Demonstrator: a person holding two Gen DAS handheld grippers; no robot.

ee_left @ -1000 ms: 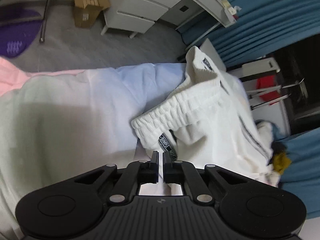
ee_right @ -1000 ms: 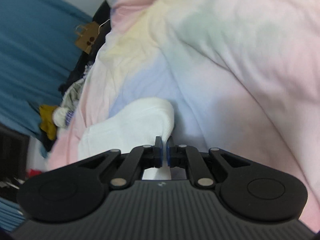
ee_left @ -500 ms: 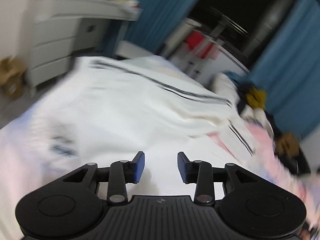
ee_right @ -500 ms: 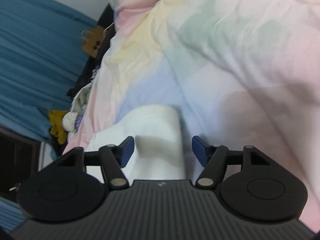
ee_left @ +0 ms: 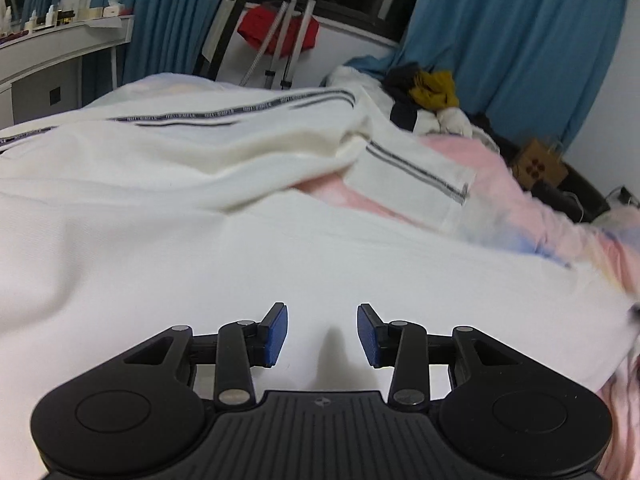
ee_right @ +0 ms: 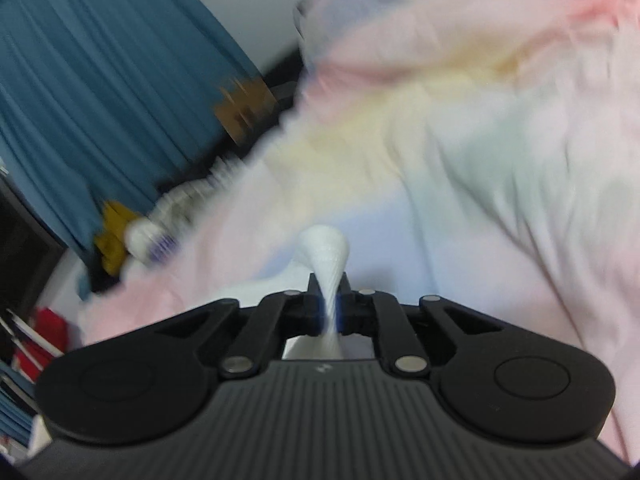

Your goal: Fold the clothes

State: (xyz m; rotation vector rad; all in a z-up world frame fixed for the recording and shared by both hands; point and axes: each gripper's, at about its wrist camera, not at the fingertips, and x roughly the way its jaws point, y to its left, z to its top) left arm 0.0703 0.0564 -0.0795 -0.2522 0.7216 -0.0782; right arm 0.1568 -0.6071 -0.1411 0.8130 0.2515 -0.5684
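A white garment with dark side stripes (ee_left: 224, 160) lies spread over the pastel bedspread (ee_left: 532, 208). My left gripper (ee_left: 322, 334) is open and empty, low over the white cloth in front of it. In the right wrist view, my right gripper (ee_right: 329, 300) is shut on a bunched fold of the white garment (ee_right: 326, 252), which sticks up between the fingers. The view is blurred by motion.
A pile of other clothes (ee_left: 432, 92) with a mustard piece sits at the far edge of the bed. Blue curtains (ee_left: 512, 32), a drying rack with a red item (ee_left: 280, 30) and a white desk (ee_left: 60, 48) stand beyond. A brown paper bag (ee_left: 540, 164) is at right.
My left gripper opened, let go of the waistband and swung to face along the garment. My right gripper opened, then shut on a fold of white cloth and is moving.
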